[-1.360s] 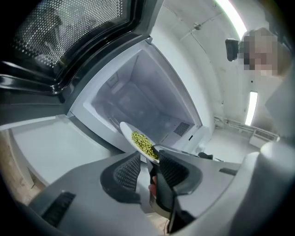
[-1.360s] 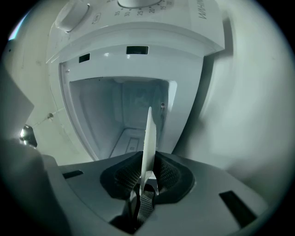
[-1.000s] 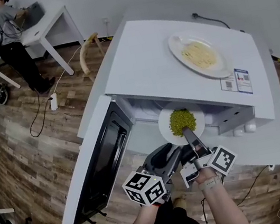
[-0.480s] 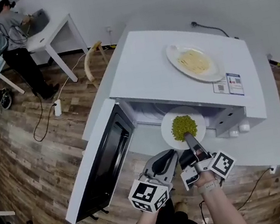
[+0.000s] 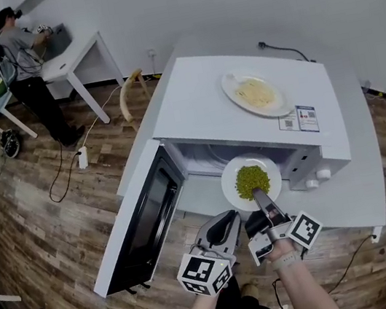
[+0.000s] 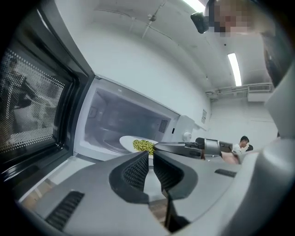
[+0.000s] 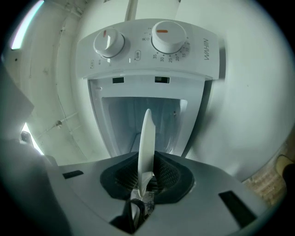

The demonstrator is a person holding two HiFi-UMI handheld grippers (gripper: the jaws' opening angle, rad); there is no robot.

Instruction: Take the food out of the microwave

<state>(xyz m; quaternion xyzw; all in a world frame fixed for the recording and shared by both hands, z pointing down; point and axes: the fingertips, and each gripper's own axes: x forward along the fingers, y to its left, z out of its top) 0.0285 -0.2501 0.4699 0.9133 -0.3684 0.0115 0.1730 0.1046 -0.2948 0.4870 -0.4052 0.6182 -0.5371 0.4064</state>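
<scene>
While the right claw [image 5: 259,194] pinches the near rim of a round white plate [image 5: 231,177] heaped with green peas [image 5: 252,181], its jaws are closed tight on that edge. In the right gripper view the plate stands edge-on between the ribbed pads. The plate reaches out ahead of this claw's tips, held roughly level at the mouth of the boxy white microwave [image 5: 199,104], whose cavity gapes just beyond it.

Just beside the right claw, on its left, sits the left claw [image 6: 150,159]. Its jaws have just been closing and are now all but together, with only a slit between the pads and nothing in it. It touches neither plate nor oven. Ahead of it and off to its left, the microwave's dark-windowed door [image 5: 146,221] hangs wide open.

Beyond the right claw and a little to its right are two white dials [image 7: 168,36] on the control panel. Farther off, on the oven's top, rests a second white plate [image 5: 229,84] of pale noodles — well apart from either claw.
</scene>
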